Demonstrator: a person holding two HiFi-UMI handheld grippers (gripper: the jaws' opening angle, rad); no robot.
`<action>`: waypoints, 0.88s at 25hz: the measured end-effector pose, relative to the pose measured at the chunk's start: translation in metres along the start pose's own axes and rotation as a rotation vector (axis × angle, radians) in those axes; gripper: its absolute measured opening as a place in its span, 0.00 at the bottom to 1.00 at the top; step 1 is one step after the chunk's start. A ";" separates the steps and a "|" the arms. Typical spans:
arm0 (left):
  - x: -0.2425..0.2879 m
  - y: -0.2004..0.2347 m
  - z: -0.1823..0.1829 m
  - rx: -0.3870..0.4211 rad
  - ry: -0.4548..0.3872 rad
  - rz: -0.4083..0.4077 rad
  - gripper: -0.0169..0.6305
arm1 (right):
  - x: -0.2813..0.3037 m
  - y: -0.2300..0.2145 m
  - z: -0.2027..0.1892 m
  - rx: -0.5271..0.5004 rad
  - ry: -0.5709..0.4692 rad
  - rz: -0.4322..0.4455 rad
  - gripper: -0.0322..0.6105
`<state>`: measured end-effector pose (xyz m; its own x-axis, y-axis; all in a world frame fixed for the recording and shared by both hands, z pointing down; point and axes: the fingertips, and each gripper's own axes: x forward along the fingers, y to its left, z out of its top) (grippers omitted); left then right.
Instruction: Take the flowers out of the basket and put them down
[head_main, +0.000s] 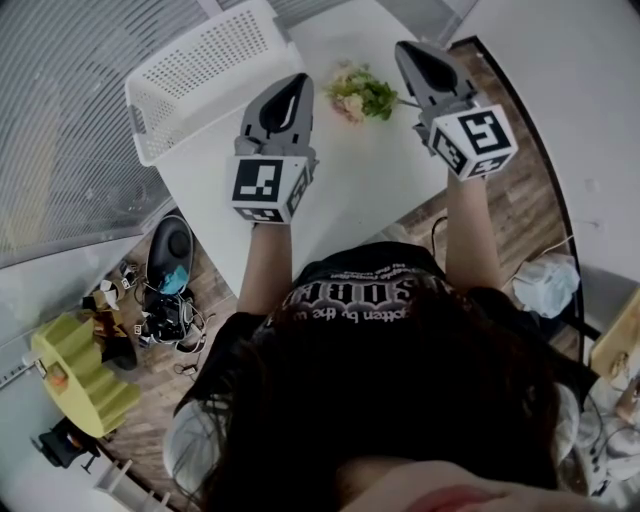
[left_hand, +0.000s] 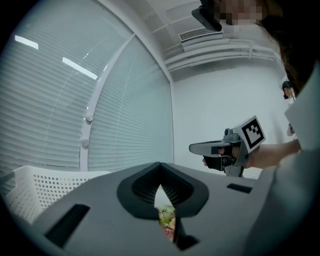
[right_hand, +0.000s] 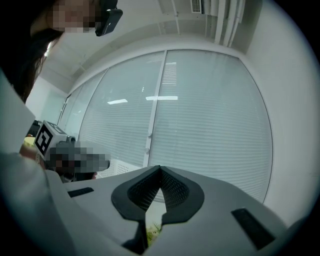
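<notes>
left tool and right tool closed, empty; flowers lie on table.

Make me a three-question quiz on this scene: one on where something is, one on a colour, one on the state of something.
1. Where do the flowers lie?
A. Inside the basket
B. On the table, beside the basket
C. On the floor

2. What colour is the basket?
A. White
B. Yellow
C. Black

3. How do the right gripper's fingers stand?
A. Wide apart
B. Together, holding nothing
C. Clamped on the basket's rim

Answers:
1 B: the head view shows the flowers resting on the white table, outside the basket.
2 A: its perforated plastic walls are white.
3 B: in the right gripper view the right gripper has its tips meeting, and the flowers show only far beyond them.
</notes>
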<state>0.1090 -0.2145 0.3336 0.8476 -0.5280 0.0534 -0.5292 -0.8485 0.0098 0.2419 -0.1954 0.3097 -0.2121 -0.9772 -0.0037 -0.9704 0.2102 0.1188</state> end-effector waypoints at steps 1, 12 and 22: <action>0.000 0.001 0.000 -0.003 0.001 0.002 0.03 | 0.000 -0.001 0.002 0.003 -0.004 -0.005 0.09; 0.000 0.002 0.000 -0.001 -0.004 -0.003 0.03 | 0.001 0.003 0.004 0.001 0.002 -0.004 0.09; -0.001 0.002 0.000 -0.008 -0.015 0.006 0.03 | -0.005 -0.005 0.005 0.005 -0.011 -0.038 0.09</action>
<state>0.1070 -0.2161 0.3335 0.8446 -0.5340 0.0390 -0.5349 -0.8447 0.0178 0.2476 -0.1915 0.3039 -0.1763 -0.9842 -0.0193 -0.9784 0.1730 0.1136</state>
